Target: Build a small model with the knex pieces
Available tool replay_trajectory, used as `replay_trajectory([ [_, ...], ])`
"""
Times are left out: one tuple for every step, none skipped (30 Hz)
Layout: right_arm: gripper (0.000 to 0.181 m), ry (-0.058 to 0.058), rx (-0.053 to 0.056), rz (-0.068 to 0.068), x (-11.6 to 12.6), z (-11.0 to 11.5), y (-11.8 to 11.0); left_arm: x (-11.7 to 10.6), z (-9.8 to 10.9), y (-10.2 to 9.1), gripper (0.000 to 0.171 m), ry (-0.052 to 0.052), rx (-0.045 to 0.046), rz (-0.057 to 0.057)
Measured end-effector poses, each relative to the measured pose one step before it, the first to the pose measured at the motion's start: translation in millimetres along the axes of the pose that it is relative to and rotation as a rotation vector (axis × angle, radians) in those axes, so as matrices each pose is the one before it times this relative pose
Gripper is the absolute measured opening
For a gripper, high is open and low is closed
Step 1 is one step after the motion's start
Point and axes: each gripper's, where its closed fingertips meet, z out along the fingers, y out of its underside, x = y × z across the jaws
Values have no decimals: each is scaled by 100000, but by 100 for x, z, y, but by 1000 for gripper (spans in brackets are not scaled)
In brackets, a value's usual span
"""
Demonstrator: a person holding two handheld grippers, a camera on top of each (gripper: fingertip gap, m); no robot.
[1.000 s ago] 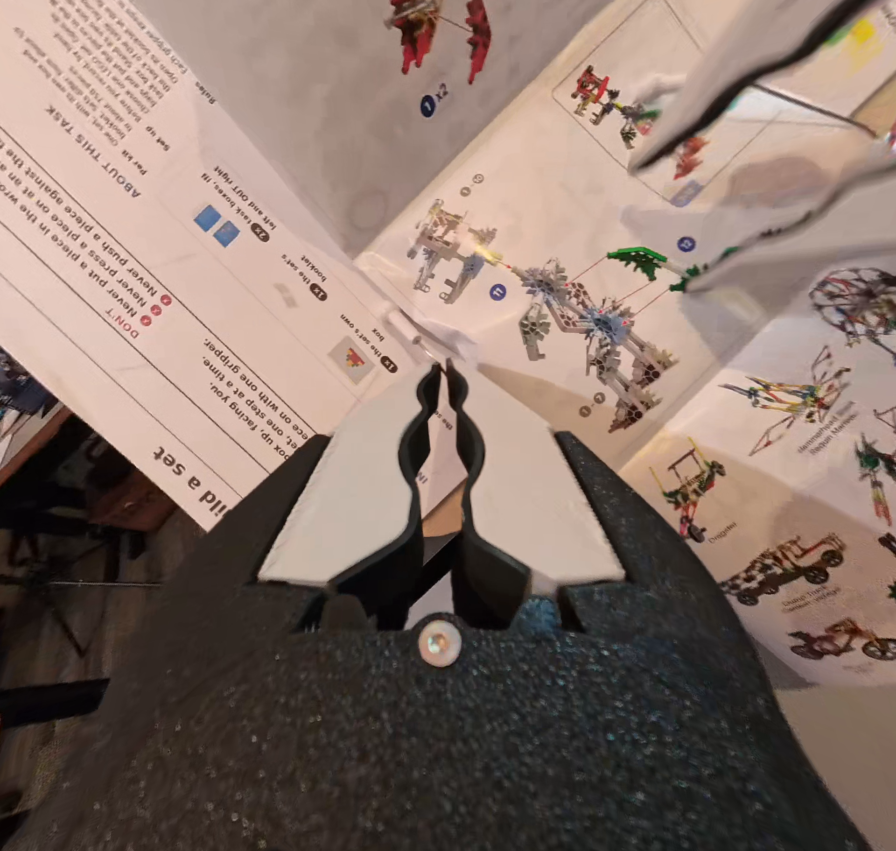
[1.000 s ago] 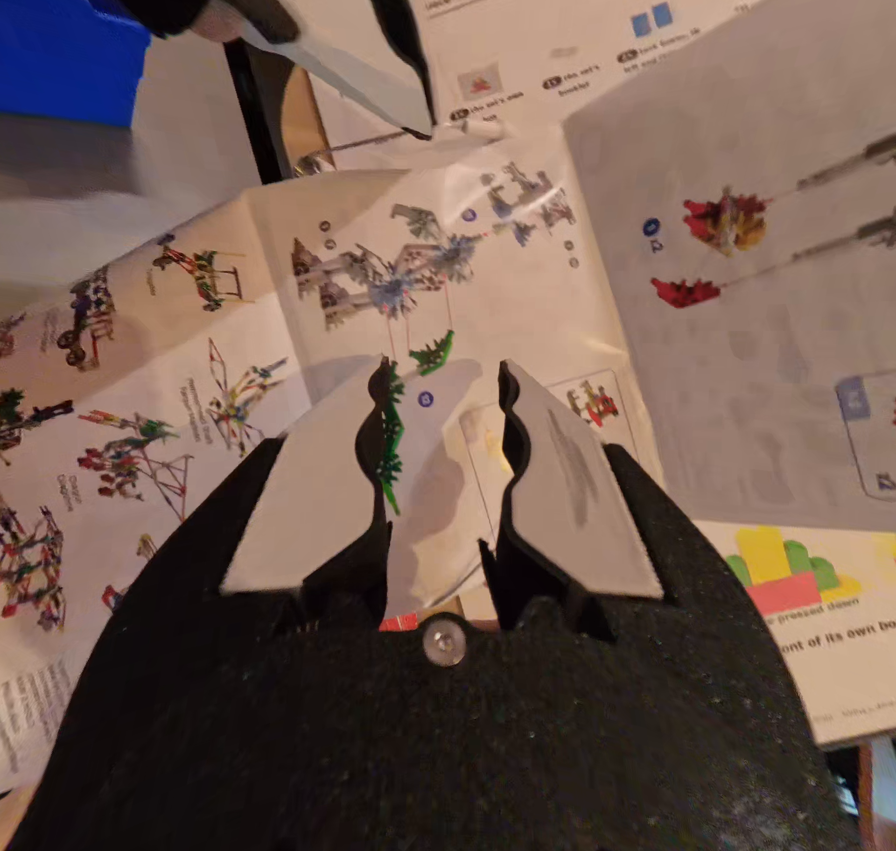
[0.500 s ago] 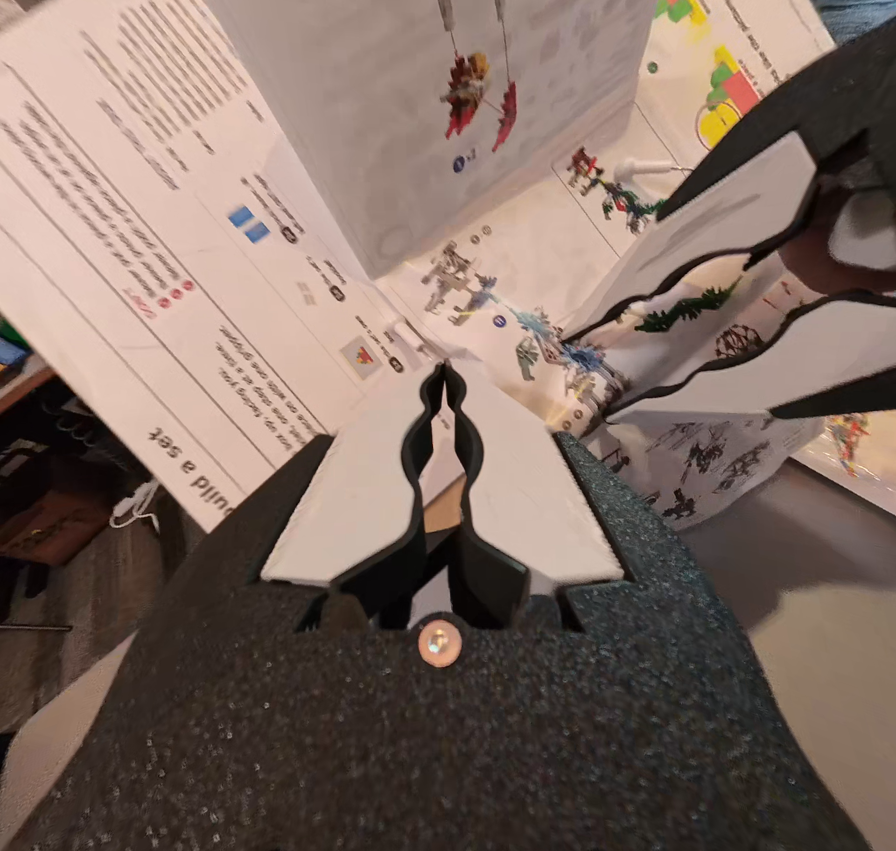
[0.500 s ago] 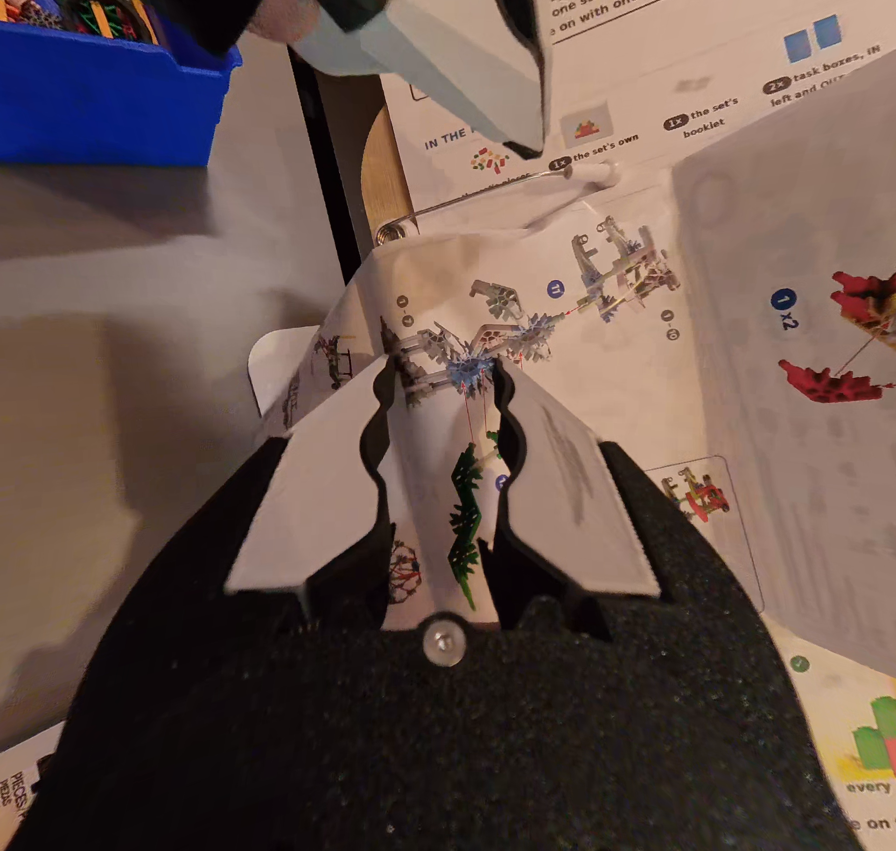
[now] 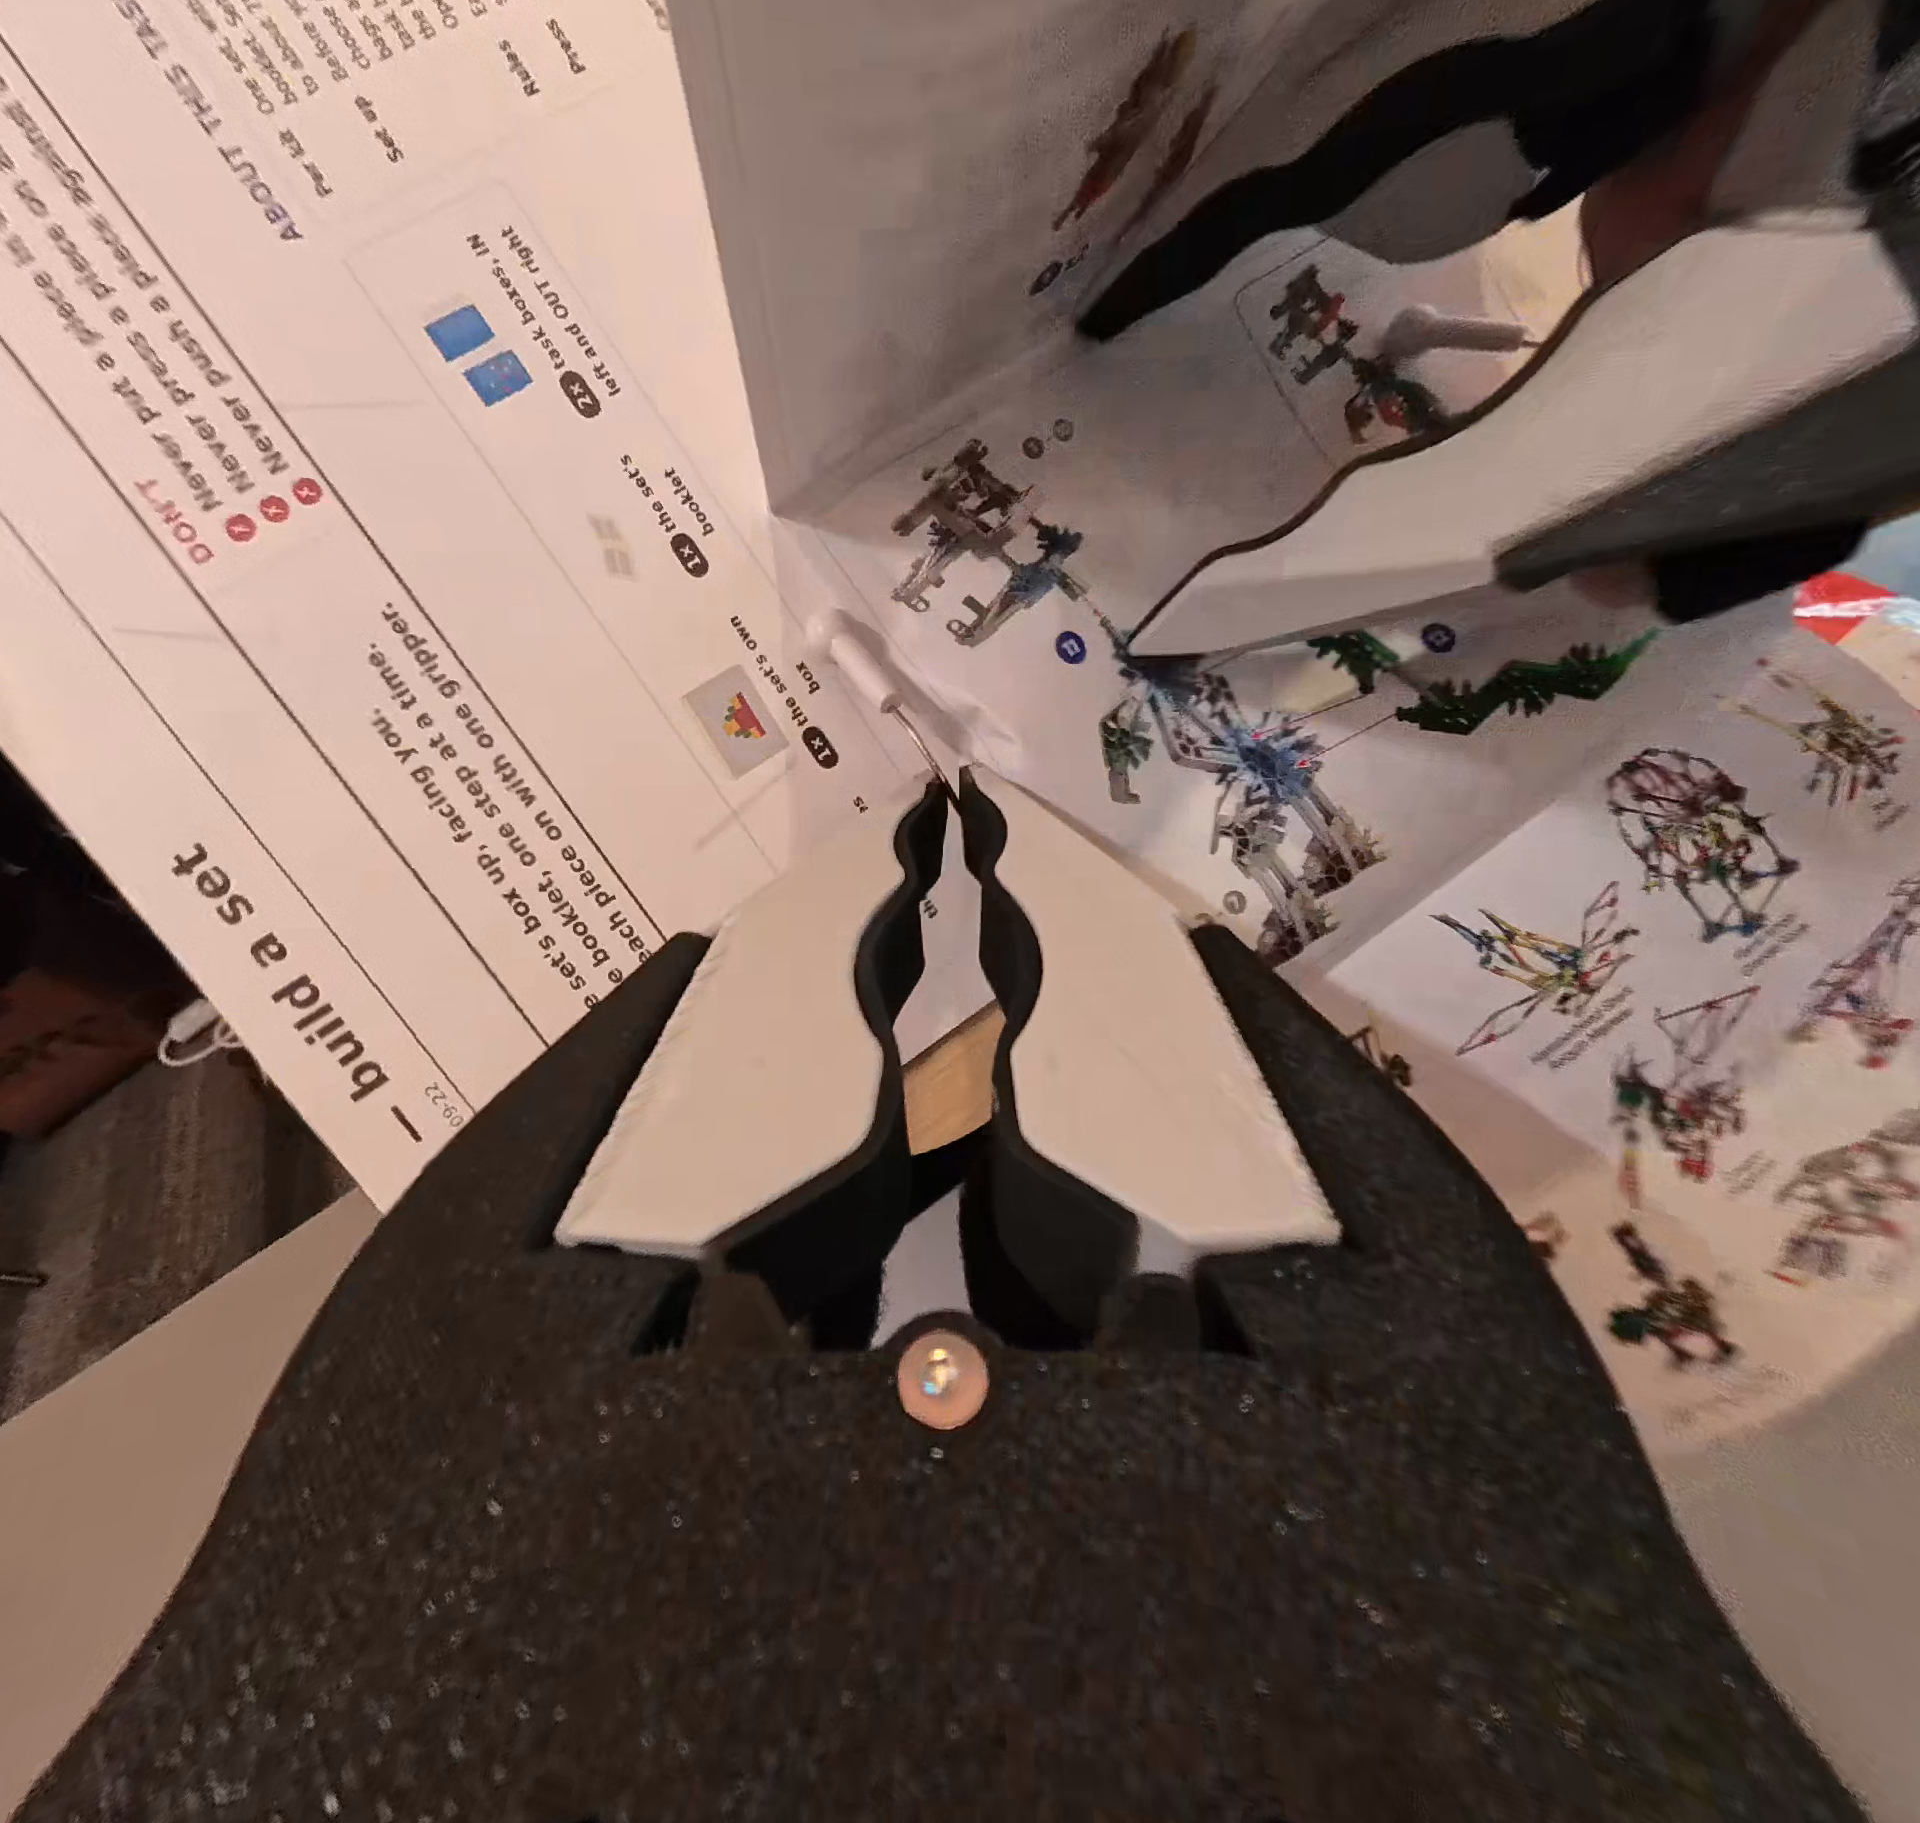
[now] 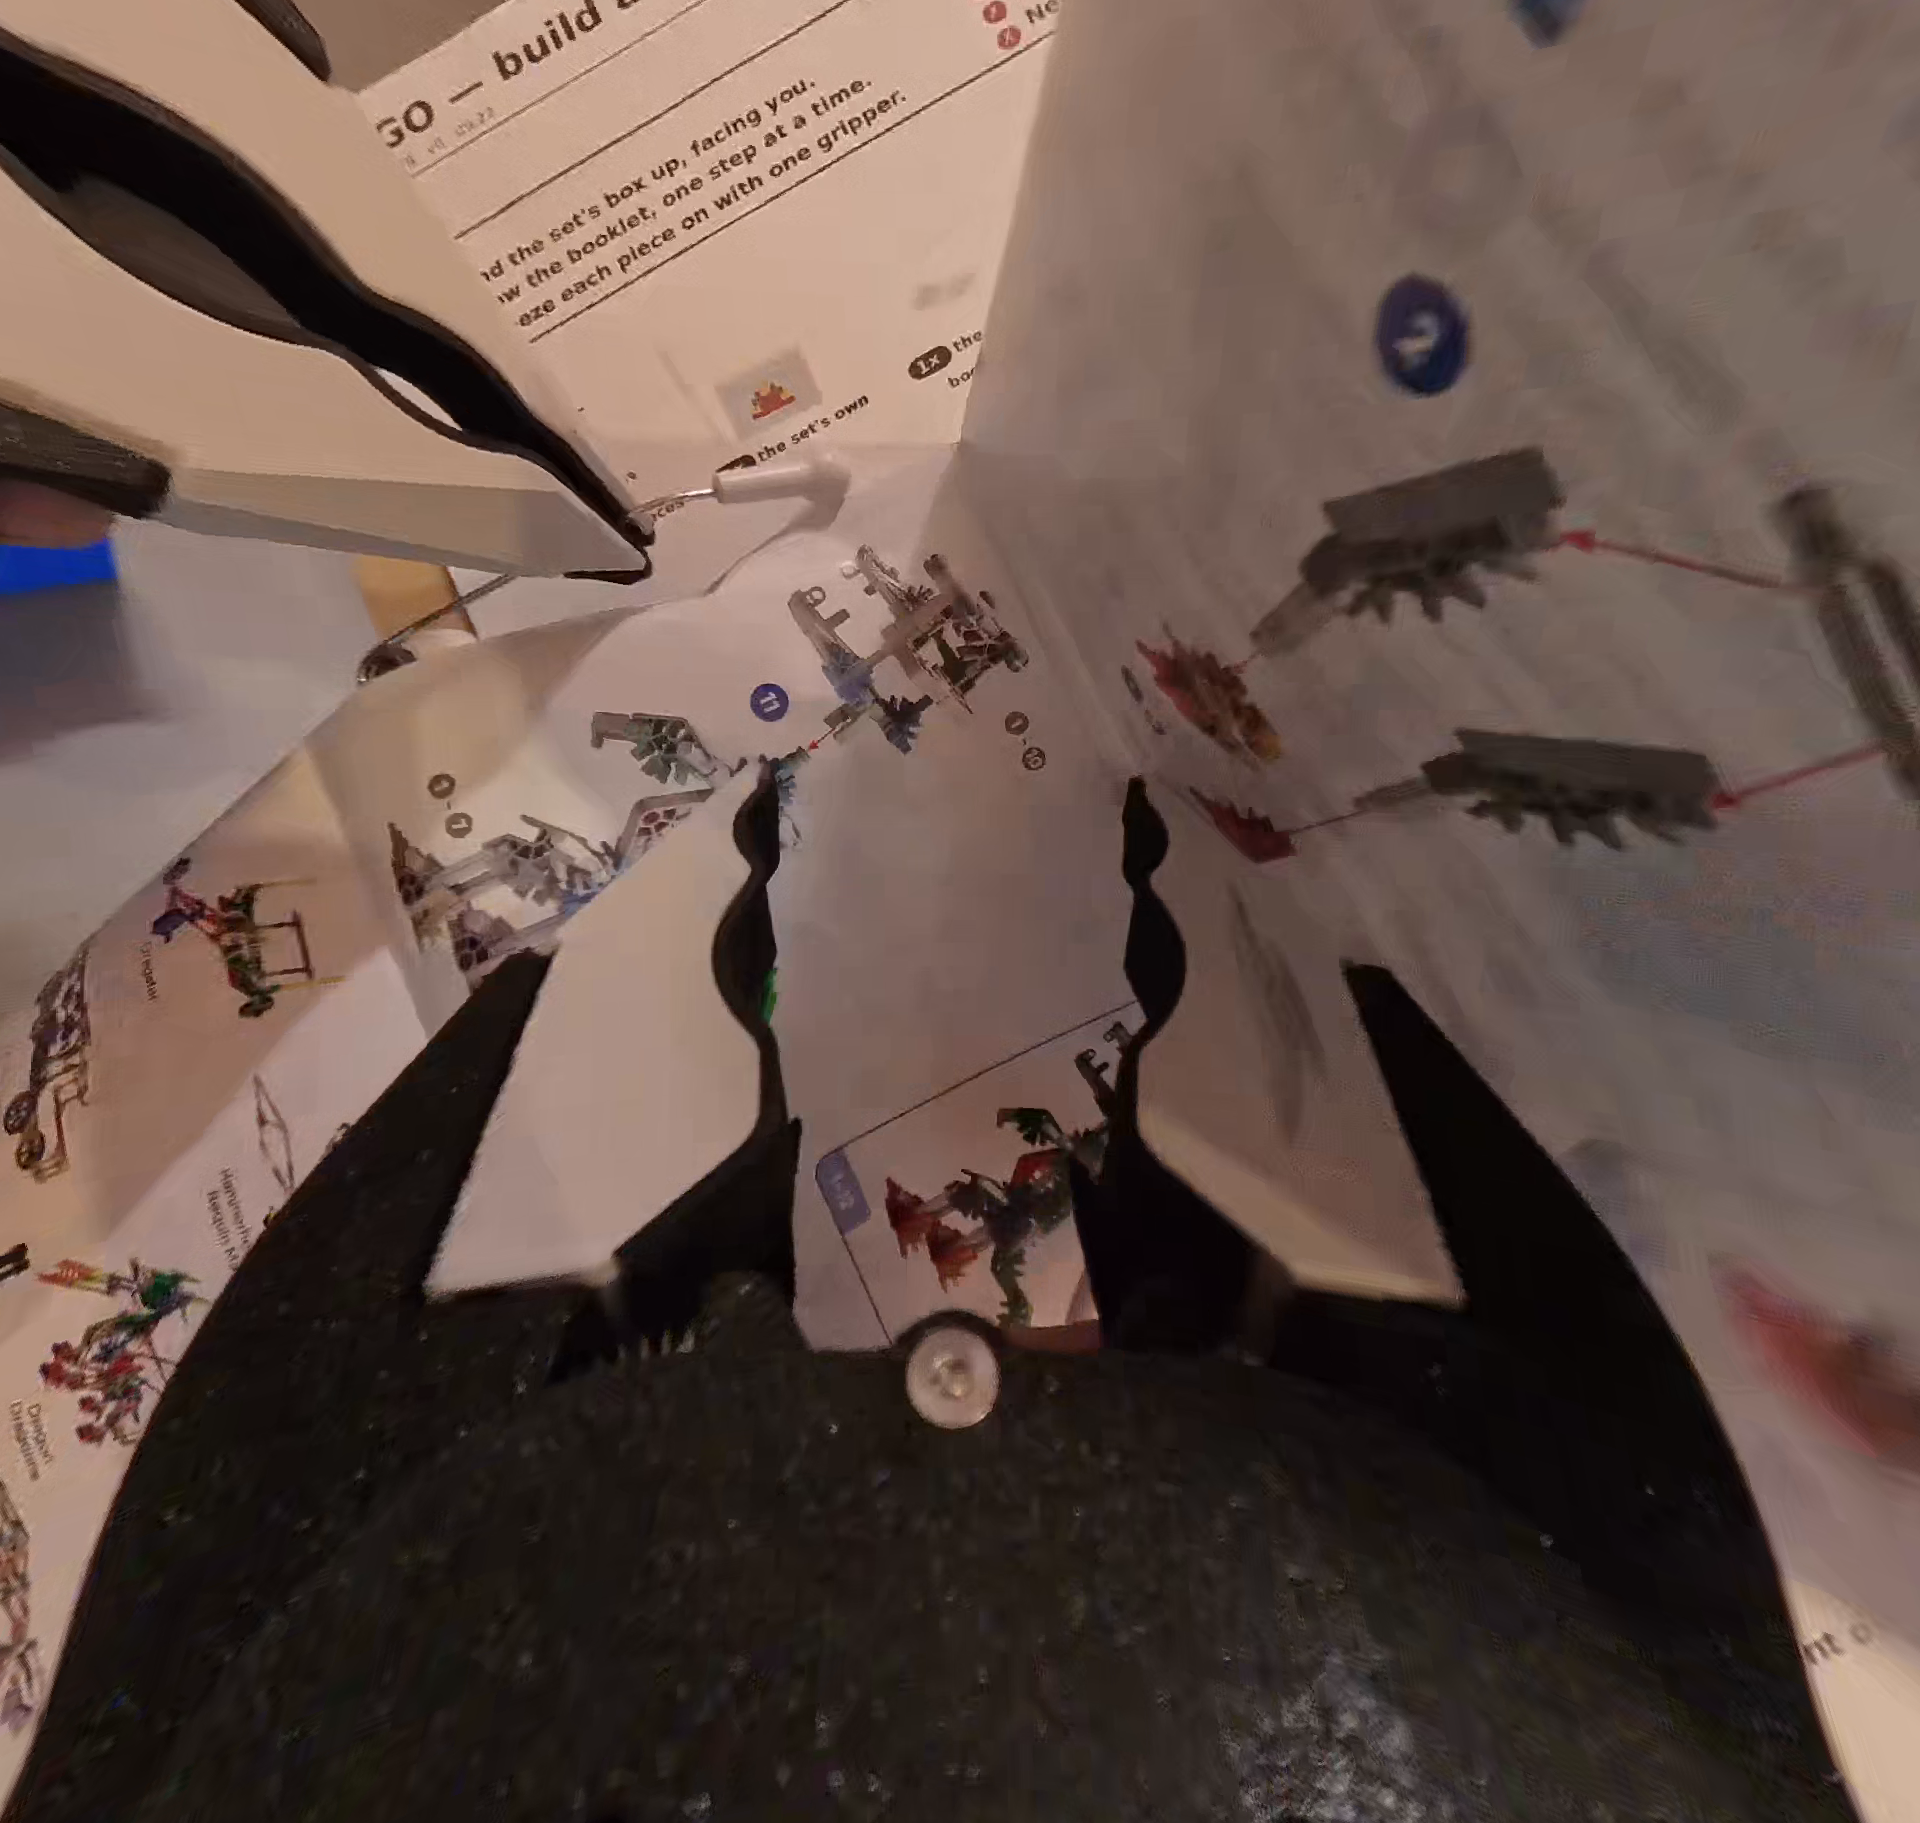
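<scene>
Left gripper (image 5: 951, 786) pressed together at the tips, pinching a thin wire clip (image 5: 920, 739) that ends in a small white plastic cap (image 5: 854, 653); clip lying across the bottom edge of the open instruction booklet (image 5: 1226, 547), at the seam between booklet and printed instruction sheet (image 5: 343, 485) standing behind it. Same pinch seen from the right wrist view: left gripper (image 6: 623, 537) coming in from the upper left, tips touching the wire just beside the white cap (image 6: 779, 481). Right gripper (image 6: 948, 797) spread wide, nothing between its fingers, hovering over the booklet's lower page (image 6: 914, 942) with model diagrams; left fingertip (image 6: 764, 807) near the numbered blue dot, right fingertip (image 6: 1138, 817) close to the raised page (image 6: 1455, 215) on the right, contact not clear. In the left wrist view, right gripper (image 5: 1107, 485) in from the upper right, open, lower finger tip down on the page near the grey-blue model drawing. Booklet's raised page curled upright, blurred. Grey tabletop (image 5: 156, 1461) lower left, bit of wood edge (image 5: 951, 1077) between the left fingers, blue box corner (image 6: 57, 563) at far left, blurred.
</scene>
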Motion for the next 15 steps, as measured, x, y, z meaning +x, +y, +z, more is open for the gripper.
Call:
replay_trajectory([
  [66, 2271, 222, -2249, 99, 207, 116, 115, -98, -226, 0, -34, 1594, 123],
  [66, 2481, -446, -1923, 70, 92, 130, 109, -88, -191, 0, -148, 1128, 532],
  [67, 1852, -824, -707, 1, 25, 30, 112, -29, -79, 0, -572, 539, 1590],
  [67, 1008, -420, 16, -21, -31, -25, 194, -25, -22, 0, -238, 561, 2042],
  [67, 522, -52, -144, -29, -23, -7, 247, -59, -102, 0, 22, 1092, 1837],
  [67, 418, 296, -711, 9, -66, 25, 67, -87, -30, 0, -848, 273, 1818],
  [67, 118, 456, -837, 0, -57, 41, 56, -25, 14, 0, -934, -562, 2666],
  [67, -223, 236, -127, 9, -73, 6, 81, 39, 39, 0, -949, -1355, 4321],
  [67, -211, -129, 114, 7, -34, 15, 312, 89, -81, 0, 502, -1428, 4402],
  [67, 45, -443, -95, 11, 68, -16, 458, 190, -102, 0, 1748, -1810, 3076],
  [67, 184, -353, 758, -26, 26, -11, 480, 291, -55, 0, 1815, -1806, 2432],
  [67, 19, -365, 843, -2, 13, 18, 159, 434, 208, 0, -680, -3045, 3364],
  [66, 346, -745, 252, 97, 8, 38, -147, 391, 278, 0, -2711, -3117, 4346],
  [66, 1033, -1241, 497, 213, -23, 197, -116, 162, -89, 0, -1830, -774, 46],
  [66, 91, -369, 736, 105, 45, 78, -15, 75, -45, 0, -104, -294, -3736],
])
